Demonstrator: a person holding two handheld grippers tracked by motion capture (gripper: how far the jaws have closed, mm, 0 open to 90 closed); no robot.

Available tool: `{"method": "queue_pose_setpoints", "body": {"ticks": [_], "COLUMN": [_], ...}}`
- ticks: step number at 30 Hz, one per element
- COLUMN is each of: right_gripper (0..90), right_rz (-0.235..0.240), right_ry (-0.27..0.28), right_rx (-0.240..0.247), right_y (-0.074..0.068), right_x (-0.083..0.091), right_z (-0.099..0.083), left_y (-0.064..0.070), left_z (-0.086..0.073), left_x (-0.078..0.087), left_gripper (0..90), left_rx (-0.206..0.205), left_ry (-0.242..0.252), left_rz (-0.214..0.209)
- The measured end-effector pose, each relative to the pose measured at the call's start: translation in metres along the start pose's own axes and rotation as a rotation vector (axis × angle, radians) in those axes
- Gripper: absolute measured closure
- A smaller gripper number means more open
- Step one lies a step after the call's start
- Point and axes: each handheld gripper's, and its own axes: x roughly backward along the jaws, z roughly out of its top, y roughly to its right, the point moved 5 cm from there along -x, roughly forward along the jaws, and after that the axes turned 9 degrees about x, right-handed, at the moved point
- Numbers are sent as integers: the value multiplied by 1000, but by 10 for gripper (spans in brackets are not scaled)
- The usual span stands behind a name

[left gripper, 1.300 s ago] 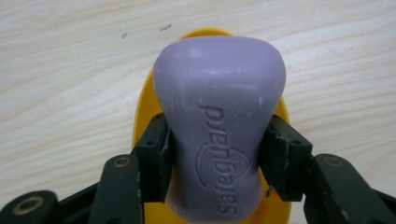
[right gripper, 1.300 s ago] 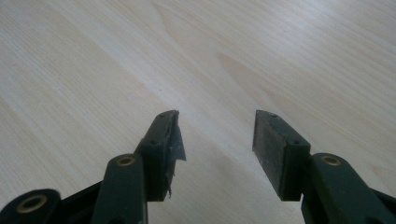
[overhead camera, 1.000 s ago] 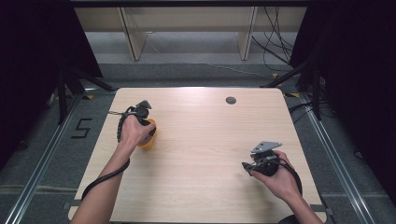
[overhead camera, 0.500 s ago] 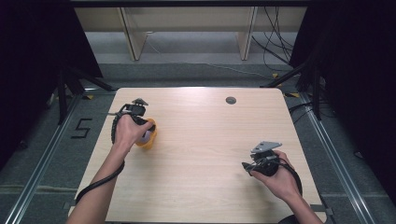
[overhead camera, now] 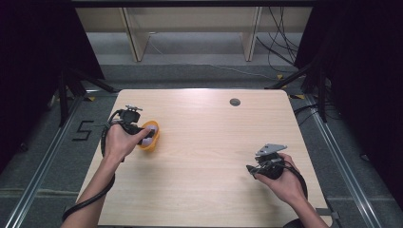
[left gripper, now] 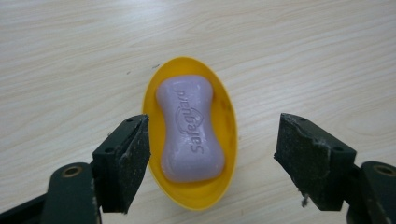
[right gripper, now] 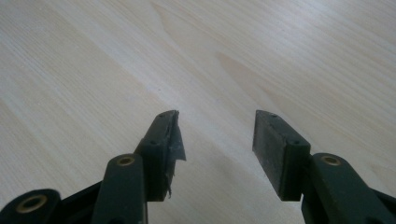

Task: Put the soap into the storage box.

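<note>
Left gripper [left gripper: 212, 154] hangs wide open over the purple soap [left gripper: 190, 128], which sits in the yellow dish [left gripper: 226, 140] at the table's [overhead camera: 209, 142] left side. Nothing's grabbed yet, so the pick-up is all to do. Right gripper [right gripper: 217, 135] is parked open too, holding nothing.

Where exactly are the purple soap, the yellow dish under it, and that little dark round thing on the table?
purple soap [left gripper: 190, 128]: left gripper view, on its embossed lettering.
yellow dish [left gripper: 229, 122]: left gripper view, on the bare inner wall beside the soap.
dark round thing [overhead camera: 235, 102]: high view, on its middle, near the table's far edge.
</note>
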Motion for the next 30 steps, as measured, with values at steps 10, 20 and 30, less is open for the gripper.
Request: {"method": "queue_pose_setpoints", "body": {"ticks": [10,20,30], "right_gripper": [507,506,506], "right_rz": [0,13,14], "right_ry": [2,-14,-13], "right_rx": [4,-22,-21], "right_y": [0,-2,-3], "right_x": [0,2,2], "right_z": [0,0,0], "left_y": [9,0,-7], "left_z": [-22,-64,-125], "left_x": [16,18,8], "left_gripper": [229,243,288], "left_rx": [-38,-99,-86], "left_ry": [69,85,191], "left_rz": [-67,-88,-111]}}
